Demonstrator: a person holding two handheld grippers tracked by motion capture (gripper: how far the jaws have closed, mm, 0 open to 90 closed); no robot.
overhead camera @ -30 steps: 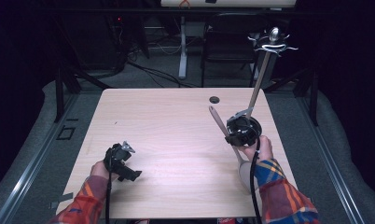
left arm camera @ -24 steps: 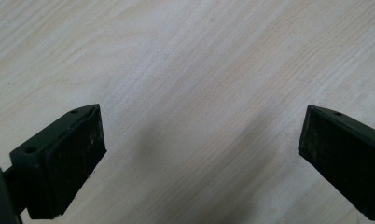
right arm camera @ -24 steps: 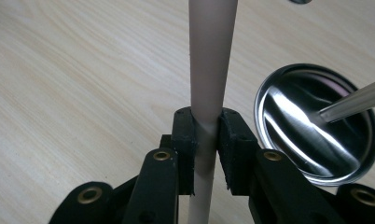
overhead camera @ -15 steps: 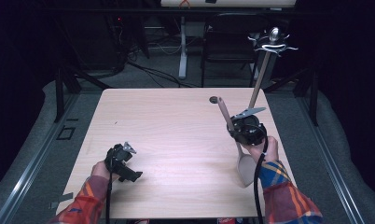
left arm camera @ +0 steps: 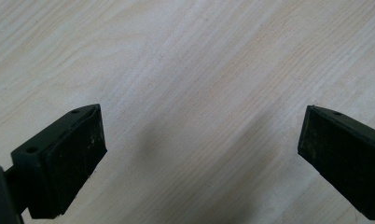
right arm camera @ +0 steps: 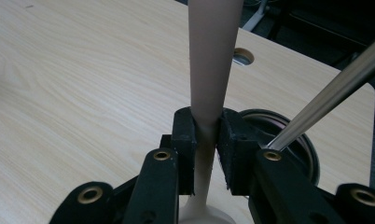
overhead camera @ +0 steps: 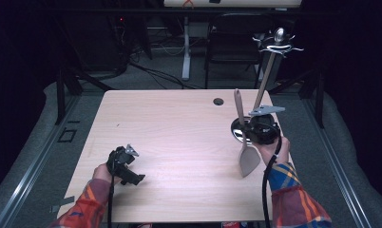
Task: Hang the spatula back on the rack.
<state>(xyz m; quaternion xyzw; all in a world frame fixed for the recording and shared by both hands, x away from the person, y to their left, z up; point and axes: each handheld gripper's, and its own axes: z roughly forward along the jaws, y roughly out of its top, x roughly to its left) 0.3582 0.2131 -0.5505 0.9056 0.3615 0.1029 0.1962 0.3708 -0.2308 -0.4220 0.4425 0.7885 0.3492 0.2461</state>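
right gripper [right arm camera: 205, 140] clamped tight on beige spatula [overhead camera: 245, 142] handle, blade hanging low over near right of table [overhead camera: 179, 123], handle tip pointing up and far. round black stand base [overhead camera: 237, 129] with metal pole [overhead camera: 265, 80] just behind it. left gripper [left arm camera: 199, 149] near left, jaws spread wide, nothing between, hovering over bare wood

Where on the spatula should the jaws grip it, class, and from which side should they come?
Grip the spatula on its narrow handle just above the blade, as the right gripper does now, jaws closing across the handle from both sides. The handle is slim enough to fit between them; the blade is probably too wide and flat.
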